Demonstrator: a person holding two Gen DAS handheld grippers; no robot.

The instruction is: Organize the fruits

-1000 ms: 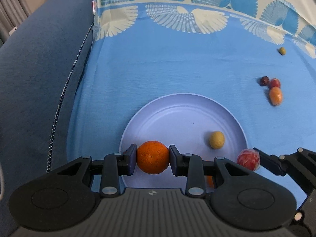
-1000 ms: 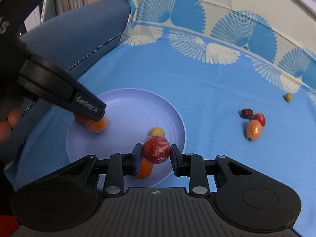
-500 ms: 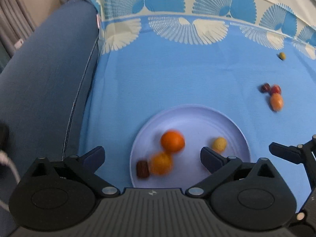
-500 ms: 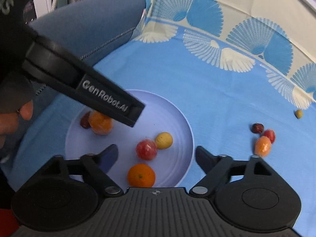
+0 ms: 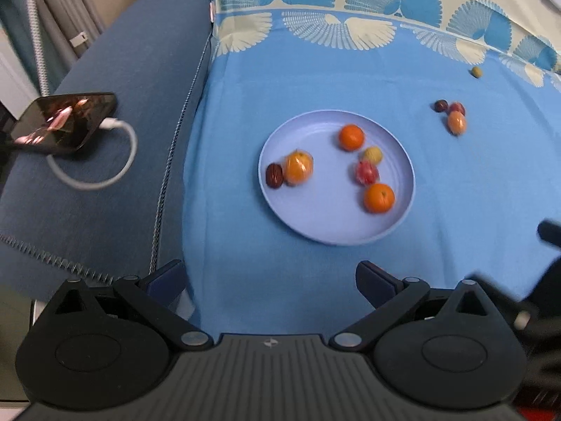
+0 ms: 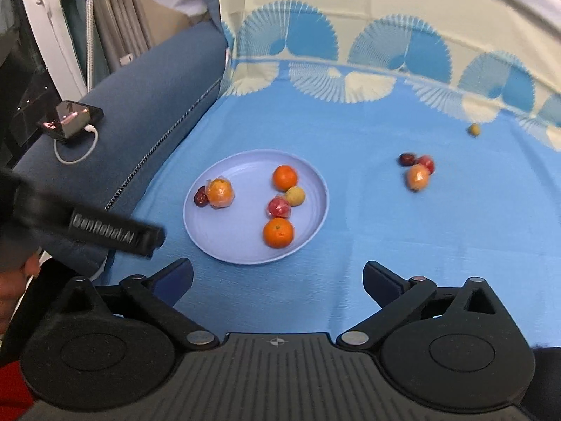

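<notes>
Both grippers are empty right now, jaws spread wide on each. The left gripper (image 5: 270, 277) sits on the near side of the plate (image 5: 315, 224), and the right gripper (image 6: 277, 277) does too, just shifted off toward the plate's right edge.

Six fruits are already on the plate. Nearest the right jaws is an orange (image 6: 278, 232) by the near rim, then a red wrapped fruit (image 6: 279, 207) touching a small yellow fruit (image 6: 295, 196) just behind it, and a second orange (image 6: 284, 177) toward the far rim. Over on the plate's left side there's a wrapped orange (image 6: 220, 193) with a dark date (image 6: 200, 196) right against it.

What matters for the next move is the cluster (image 6: 417, 170) still loose on the cloth (image 6: 350, 133), well to the right of the plate and a bit farther back. It's an orange-ish oval fruit, a red one and a dark one all bunched together, touching or nearly. From either camera it lies up and to the right of the jaws, so my guess is the right gripper is the closer one. The oval fruit is on the near side of the bunch, so it looks like the easiest first grab.

Farthest out, way beyond the plate to the right, is one tiny olive-coloured fruit (image 6: 474, 129) near the patterned border.
</notes>
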